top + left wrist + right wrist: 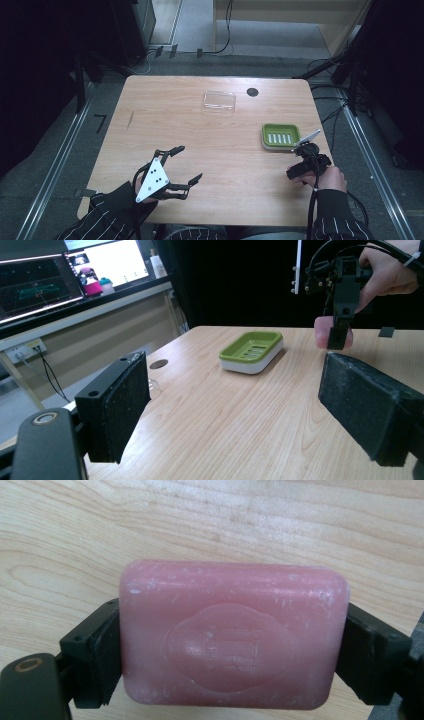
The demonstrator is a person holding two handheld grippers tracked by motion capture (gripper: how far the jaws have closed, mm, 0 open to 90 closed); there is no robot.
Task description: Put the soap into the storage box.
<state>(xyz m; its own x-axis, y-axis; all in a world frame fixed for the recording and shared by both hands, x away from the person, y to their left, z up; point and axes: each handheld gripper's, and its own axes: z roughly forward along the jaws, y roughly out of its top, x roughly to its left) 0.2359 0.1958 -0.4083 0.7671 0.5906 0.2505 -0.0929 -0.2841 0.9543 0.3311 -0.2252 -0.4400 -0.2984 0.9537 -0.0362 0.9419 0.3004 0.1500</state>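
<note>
Between the right gripper's (232, 645) pads, pink soap (232, 635) shows clamped.

There was one pink soap bar (232, 637), one green soap dish (281, 135), one clear lid (219, 100) and two grippers.

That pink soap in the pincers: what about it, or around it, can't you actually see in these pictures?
- Soap, right gripper view: its underside faces away; the black jaws cover both ends.
- Soap, high view: hidden beneath the right gripper.
- Soap, left gripper view: one jaw crosses it.
- Embossed stamp: too faint to read.
- Green dish: its underside rests on the table.
</note>
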